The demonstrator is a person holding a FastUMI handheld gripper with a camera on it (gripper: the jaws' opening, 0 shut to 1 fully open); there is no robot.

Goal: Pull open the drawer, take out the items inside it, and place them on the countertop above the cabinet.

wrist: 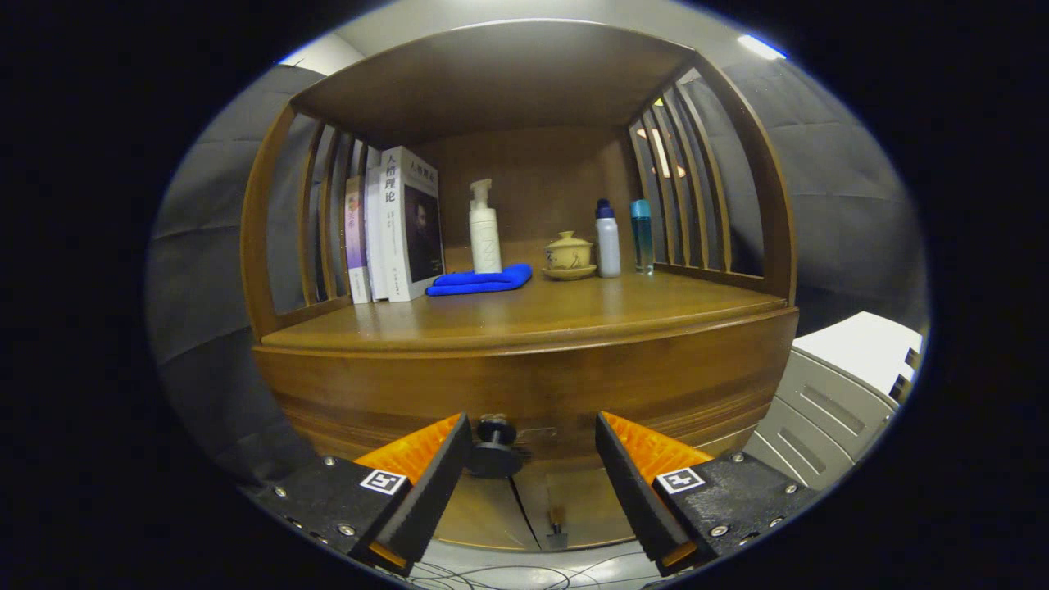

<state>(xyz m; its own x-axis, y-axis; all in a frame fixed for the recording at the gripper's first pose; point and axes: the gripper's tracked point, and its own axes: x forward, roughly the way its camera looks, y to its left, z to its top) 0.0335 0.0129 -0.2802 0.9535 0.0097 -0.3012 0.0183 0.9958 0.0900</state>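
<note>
Black drawer knob [495, 447] just inside left finger of open claw [533, 447].

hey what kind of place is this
Probably a staged home corner: a wooden cabinet with books, a pump bottle and a lidded teacup. The open gripper flanks its drawer knob.

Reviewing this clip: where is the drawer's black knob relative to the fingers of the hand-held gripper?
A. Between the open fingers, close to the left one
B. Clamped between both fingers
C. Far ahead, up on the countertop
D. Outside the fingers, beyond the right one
A: the knob sits in the gap of the open hand-held gripper, right by the left finger, while the right finger stands well clear of it.
</note>
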